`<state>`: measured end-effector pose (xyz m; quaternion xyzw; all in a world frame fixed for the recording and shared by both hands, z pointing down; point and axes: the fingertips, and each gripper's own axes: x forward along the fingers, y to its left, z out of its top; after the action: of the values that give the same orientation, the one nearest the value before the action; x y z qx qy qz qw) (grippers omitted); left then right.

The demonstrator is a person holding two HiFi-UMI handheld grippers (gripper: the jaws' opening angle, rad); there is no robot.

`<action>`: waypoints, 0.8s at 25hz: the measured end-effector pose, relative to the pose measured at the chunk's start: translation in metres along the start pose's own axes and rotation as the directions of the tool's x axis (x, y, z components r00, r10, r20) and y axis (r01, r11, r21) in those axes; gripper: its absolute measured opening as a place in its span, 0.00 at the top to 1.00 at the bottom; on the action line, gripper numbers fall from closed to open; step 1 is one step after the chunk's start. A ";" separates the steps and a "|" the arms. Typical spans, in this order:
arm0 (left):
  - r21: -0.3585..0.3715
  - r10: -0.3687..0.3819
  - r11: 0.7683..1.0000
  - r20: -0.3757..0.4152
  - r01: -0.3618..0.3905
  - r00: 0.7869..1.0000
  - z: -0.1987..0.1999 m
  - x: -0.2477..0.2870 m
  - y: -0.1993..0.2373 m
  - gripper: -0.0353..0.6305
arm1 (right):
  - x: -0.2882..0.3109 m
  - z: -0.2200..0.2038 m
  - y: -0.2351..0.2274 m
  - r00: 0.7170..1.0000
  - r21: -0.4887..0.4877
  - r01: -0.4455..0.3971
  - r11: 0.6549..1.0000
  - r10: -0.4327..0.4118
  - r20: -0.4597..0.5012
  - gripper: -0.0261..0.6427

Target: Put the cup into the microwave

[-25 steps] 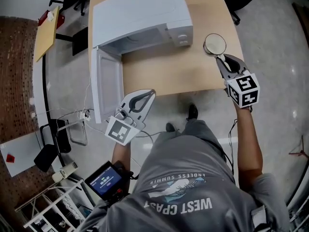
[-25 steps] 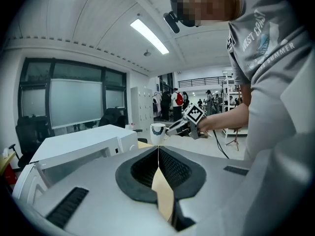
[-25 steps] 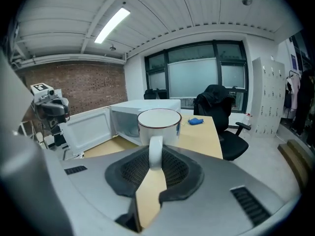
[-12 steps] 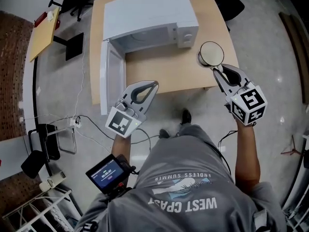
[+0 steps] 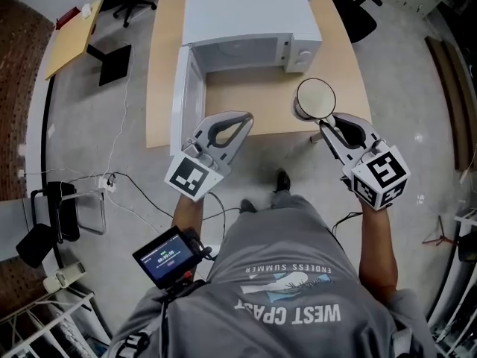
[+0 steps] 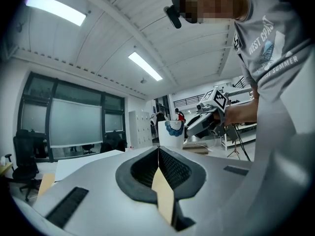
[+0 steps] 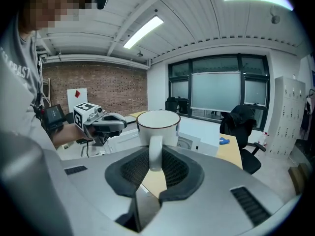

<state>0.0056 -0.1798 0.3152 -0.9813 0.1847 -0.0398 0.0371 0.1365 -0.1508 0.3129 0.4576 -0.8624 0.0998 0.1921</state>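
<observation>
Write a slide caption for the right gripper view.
Right gripper clamps the white cup by its handle, microwave just behind, left gripper at the left.

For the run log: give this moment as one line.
right gripper: shut on white cup handle | left gripper: shut, empty | microwave: door open
</observation>
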 end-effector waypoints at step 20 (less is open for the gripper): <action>-0.003 -0.044 0.999 -0.017 0.044 0.999 -0.010 -0.055 -0.026 0.91 | 0.006 -0.006 0.088 0.998 -0.004 -0.063 0.998 0.063 -0.020 0.86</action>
<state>-0.0374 -0.1358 0.3240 -0.9848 0.1633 -0.0486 0.0335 0.0619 -0.1040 0.3215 0.4287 -0.8747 0.1083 0.1983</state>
